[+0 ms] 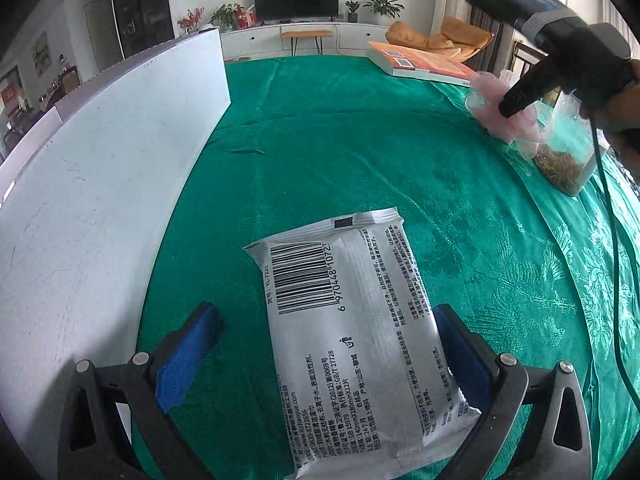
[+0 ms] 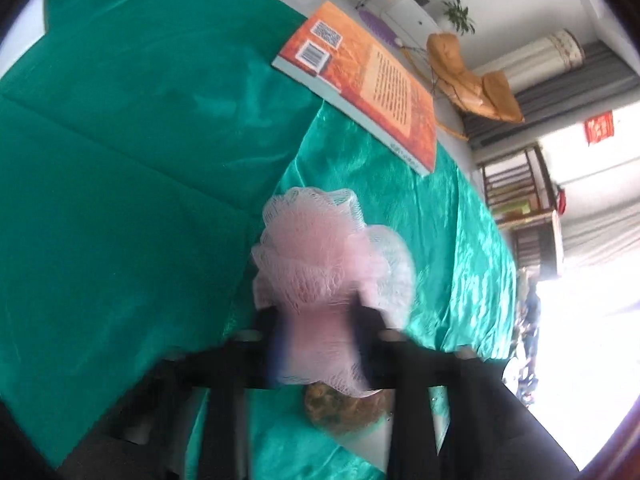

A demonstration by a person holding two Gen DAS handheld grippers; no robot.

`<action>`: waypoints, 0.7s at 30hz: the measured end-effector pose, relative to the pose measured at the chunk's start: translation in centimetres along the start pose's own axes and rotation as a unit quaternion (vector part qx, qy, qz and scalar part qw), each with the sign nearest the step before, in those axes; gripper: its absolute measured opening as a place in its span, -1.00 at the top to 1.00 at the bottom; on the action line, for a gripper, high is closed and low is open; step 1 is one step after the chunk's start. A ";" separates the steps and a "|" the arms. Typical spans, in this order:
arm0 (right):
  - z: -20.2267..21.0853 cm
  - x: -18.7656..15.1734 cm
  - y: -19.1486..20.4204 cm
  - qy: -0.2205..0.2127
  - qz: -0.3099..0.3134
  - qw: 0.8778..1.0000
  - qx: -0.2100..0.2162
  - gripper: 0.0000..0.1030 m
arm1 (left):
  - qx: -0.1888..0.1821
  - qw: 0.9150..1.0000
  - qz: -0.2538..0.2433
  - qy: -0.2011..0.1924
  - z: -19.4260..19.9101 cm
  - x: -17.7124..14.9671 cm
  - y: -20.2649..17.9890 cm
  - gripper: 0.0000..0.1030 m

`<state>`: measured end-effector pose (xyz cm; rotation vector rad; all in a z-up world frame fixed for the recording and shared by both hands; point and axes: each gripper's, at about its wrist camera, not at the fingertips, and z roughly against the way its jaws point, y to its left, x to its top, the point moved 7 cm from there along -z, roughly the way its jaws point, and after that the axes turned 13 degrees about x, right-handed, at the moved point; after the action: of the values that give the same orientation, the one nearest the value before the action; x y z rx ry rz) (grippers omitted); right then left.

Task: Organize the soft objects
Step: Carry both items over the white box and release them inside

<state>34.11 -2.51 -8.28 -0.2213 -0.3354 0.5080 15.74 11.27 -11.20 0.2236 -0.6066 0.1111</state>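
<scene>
A white wet-wipes pack (image 1: 352, 320) lies barcode-up on the green tablecloth (image 1: 340, 140). It sits between the blue pads of my left gripper (image 1: 324, 310), which is open wide. The left pad (image 1: 188, 356) stands clear of the pack, while the right pad (image 1: 460, 352) is at its edge. At the far right of the left wrist view, my right gripper (image 1: 516, 100) is above the table with a pink mesh bath pouf (image 1: 516, 124) in it. In the blurred right wrist view, the right gripper (image 2: 316, 314) is shut on the pouf (image 2: 320, 248), which bulges out beyond the fingertips.
A tall white box wall (image 1: 100, 168) runs along the left side. An orange book (image 1: 420, 64) (image 2: 360, 80) lies at the table's far right. A clear container with brownish contents (image 1: 564, 160) (image 2: 348, 404) sits under the right gripper. A dark cable (image 1: 612, 260) hangs down on the right.
</scene>
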 end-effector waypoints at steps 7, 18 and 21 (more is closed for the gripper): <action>10.2 -1.7 -3.0 -0.128 -0.106 0.977 0.133 0.71 | -0.007 1.000 -0.013 0.014 0.0 -0.1 -0.1 -1.00; 18.8 -9.2 -0.3 -0.189 -0.119 0.949 0.223 0.71 | -0.098 0.994 0.037 0.018 5.7 0.7 0.9 -0.32; 21.6 -8.9 1.9 -0.213 -0.111 0.936 0.256 0.71 | -0.127 0.990 0.054 -0.010 10.6 1.9 3.4 -0.32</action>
<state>18.02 -2.73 8.77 0.4387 -0.6283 0.3992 10.87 12.11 -1.06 -0.0557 -0.6472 0.1344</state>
